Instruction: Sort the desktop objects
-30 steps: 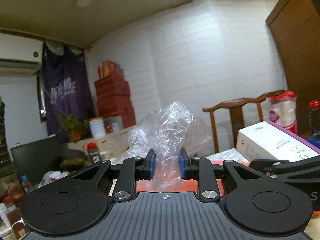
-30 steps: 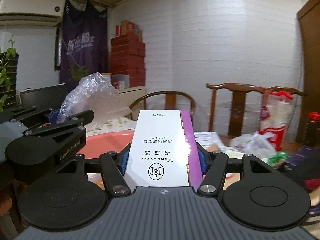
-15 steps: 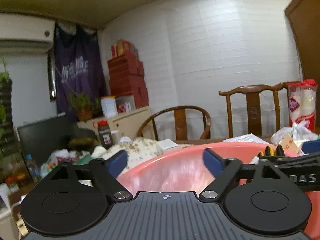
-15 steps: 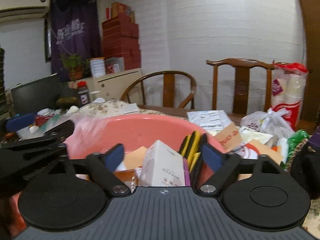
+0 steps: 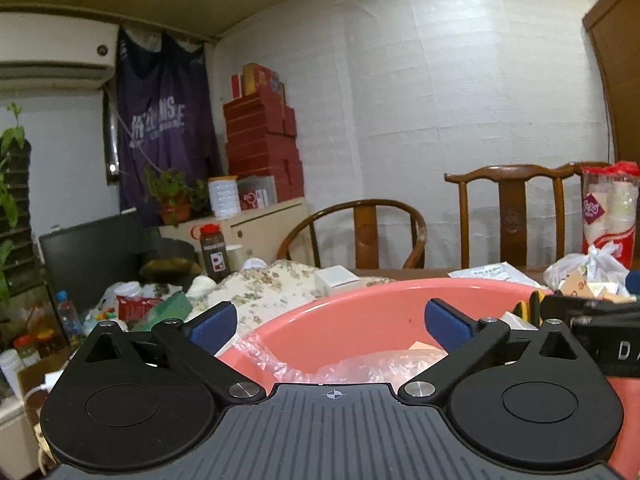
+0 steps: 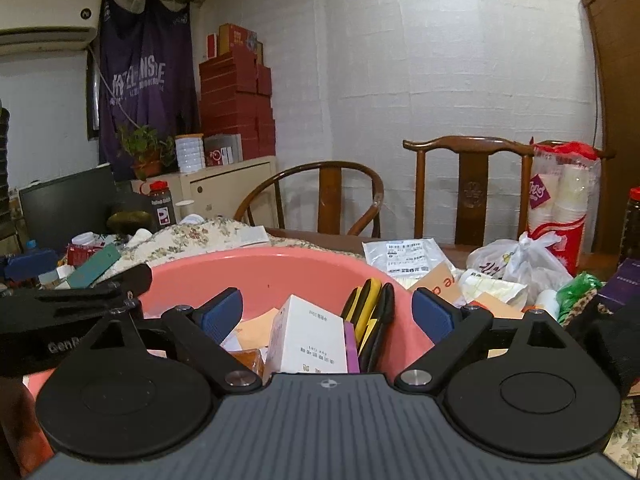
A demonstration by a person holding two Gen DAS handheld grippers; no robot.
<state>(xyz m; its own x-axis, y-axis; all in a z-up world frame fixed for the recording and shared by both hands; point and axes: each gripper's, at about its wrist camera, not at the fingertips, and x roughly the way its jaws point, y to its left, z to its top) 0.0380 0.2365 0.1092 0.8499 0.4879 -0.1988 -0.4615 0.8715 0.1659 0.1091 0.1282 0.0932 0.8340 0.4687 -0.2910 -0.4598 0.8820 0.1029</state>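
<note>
Left wrist view: the left tool is hanging over the pink basin, its jaws having just spread wide, clear plastic bag lying loose below. The right tool is likewise gaping over the white box, seemingly resting inside the basin.

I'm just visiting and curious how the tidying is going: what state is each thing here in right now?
Left gripper: open, jaws just widened, nothing between them.
Right gripper: open, jaws just widened, not gripping the box.
Pink basin: partly filled.
Clear plastic bag: crumpled, lying in the basin.
White box: tilted, lying in the basin.
Yellow-and-black tool: leaning on the basin's wall.
</note>
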